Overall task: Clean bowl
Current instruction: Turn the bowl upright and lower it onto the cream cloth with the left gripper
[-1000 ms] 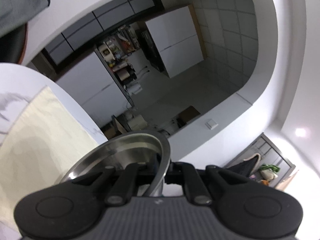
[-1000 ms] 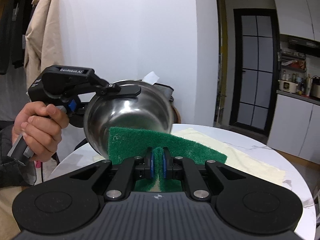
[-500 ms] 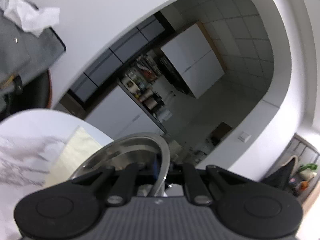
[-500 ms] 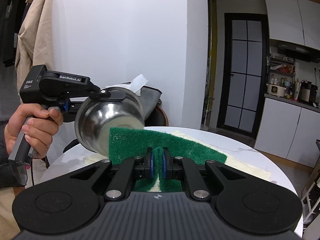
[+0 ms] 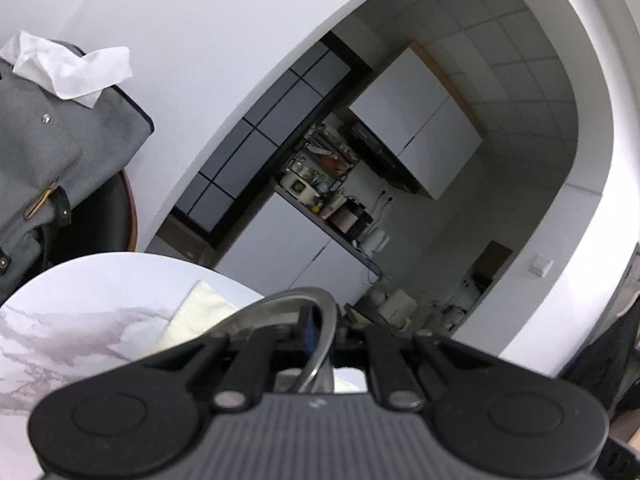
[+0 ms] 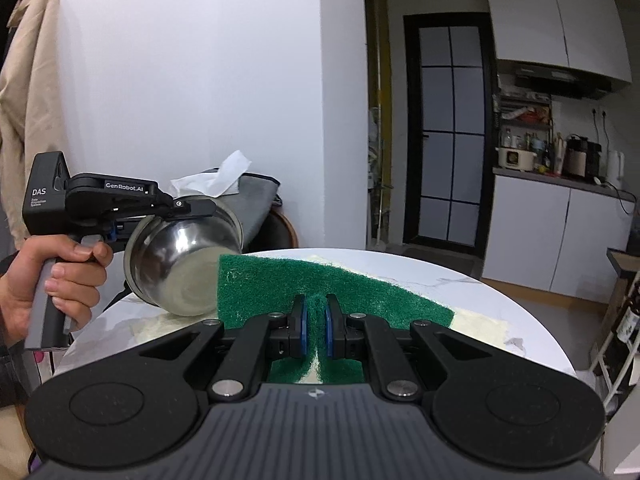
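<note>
In the right wrist view a steel bowl [image 6: 184, 264] hangs tilted above the left edge of the round marble table [image 6: 472, 296]; its outer wall and base face me. My left gripper [image 6: 200, 206] is shut on the bowl's rim, and a hand [image 6: 60, 276] holds its grip. A green scouring pad [image 6: 320, 284] stands just right of the bowl, with my right gripper [image 6: 315, 322] shut on its lower edge. In the left wrist view the bowl's rim [image 5: 320, 320] is pinched in my left gripper [image 5: 320, 334]. Whether the pad touches the bowl is unclear.
A pale cloth [image 6: 480, 322] lies on the table under the pad. Behind the bowl a grey bag [image 6: 256, 200] with a white tissue [image 6: 224, 172] sits on a chair. A kitchen counter [image 6: 560, 184] with appliances stands at the right, past a dark glazed door [image 6: 446, 136].
The bowl has turned from showing its inside to showing its outer wall and base, and has drifted left and shrunk in the right wrist view. The pad stays gripped.
</note>
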Demonstrator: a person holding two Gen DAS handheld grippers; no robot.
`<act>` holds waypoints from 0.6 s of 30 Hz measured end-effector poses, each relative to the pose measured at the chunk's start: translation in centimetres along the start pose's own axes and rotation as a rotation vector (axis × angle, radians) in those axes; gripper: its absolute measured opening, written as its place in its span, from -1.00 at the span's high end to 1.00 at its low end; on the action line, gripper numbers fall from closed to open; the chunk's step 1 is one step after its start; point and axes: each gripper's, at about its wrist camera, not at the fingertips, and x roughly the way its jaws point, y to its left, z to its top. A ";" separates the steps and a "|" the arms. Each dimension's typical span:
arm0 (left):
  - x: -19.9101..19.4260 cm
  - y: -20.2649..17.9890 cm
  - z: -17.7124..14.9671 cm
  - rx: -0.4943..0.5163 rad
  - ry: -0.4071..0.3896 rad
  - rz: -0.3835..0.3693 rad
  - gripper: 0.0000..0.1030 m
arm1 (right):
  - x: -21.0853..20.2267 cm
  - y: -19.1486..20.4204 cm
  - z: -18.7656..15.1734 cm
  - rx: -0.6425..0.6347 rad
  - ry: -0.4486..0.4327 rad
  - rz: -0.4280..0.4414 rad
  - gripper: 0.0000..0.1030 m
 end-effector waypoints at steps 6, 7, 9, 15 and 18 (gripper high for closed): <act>1.3 -2.2 -1.8 0.081 0.107 0.005 0.76 | -0.2 -1.2 -0.4 0.027 0.001 -0.024 0.81; 1.5 -2.2 -2.0 0.081 0.122 0.001 0.75 | -0.1 -1.4 -0.4 0.033 0.001 -0.027 0.81; 2.0 -2.4 -2.5 0.081 0.174 -0.017 0.68 | -0.1 -1.5 -0.5 0.039 0.001 -0.030 0.81; 3.3 -2.2 -3.8 0.100 0.300 -0.049 0.48 | -0.1 -1.8 -0.6 0.048 0.004 -0.041 0.81; 4.0 -2.5 -4.9 0.148 0.363 -0.058 0.42 | 0.0 -1.9 -0.5 0.056 0.005 -0.053 0.81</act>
